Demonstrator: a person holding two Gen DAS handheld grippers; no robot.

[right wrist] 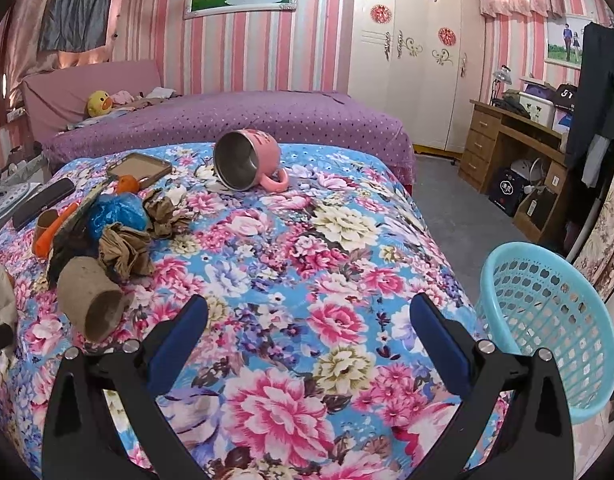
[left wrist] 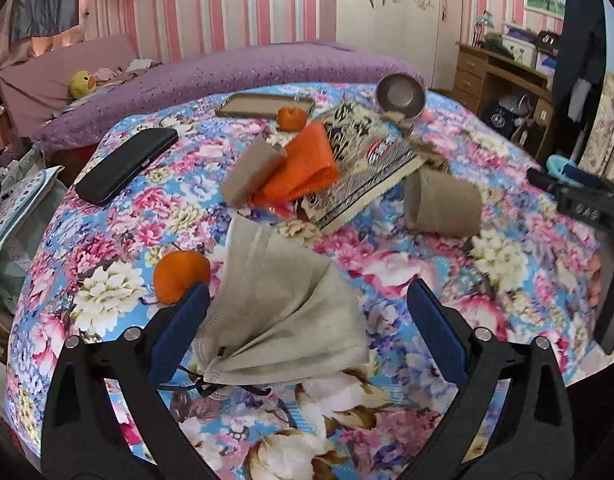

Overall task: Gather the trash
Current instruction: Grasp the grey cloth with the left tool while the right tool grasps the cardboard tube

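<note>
On the flowered bedspread point(right wrist: 307, 240) almost all of the trash lies uncollected. From the left wrist view, going left to right: at nine o'clock an orange point(left wrist: 181, 276), likely not trash, just beside the left pad; at the centre a used grey face mask point(left wrist: 283, 320), lying flat between the spread fingers of the left hand-held gripper point(left wrist: 307, 320), which stands wide open and grips nothing, though its left pad is at the mask's edge. Up toward twelve o'clock lie a flattened cardboard tube point(left wrist: 251, 176) and an orange mesh scrap point(left wrist: 303, 168) against a book point(left wrist: 363, 168); at two o'clock lies a whole cardboard tube point(left wrist: 443, 204).

From the right wrist view, crumpled brown paper point(right wrist: 127, 252) and a blue plastic wad point(right wrist: 117, 210) sit at ten o'clock. The right hand-held gripper point(right wrist: 307, 340) is open and empty over bare quilt. At four o'clock the turquoise basket point(right wrist: 547, 320) stands beside the bed; what shows of its inside looks empty. By my reading, collection has barely begun, and the mask looks to be the first pick.
</note>
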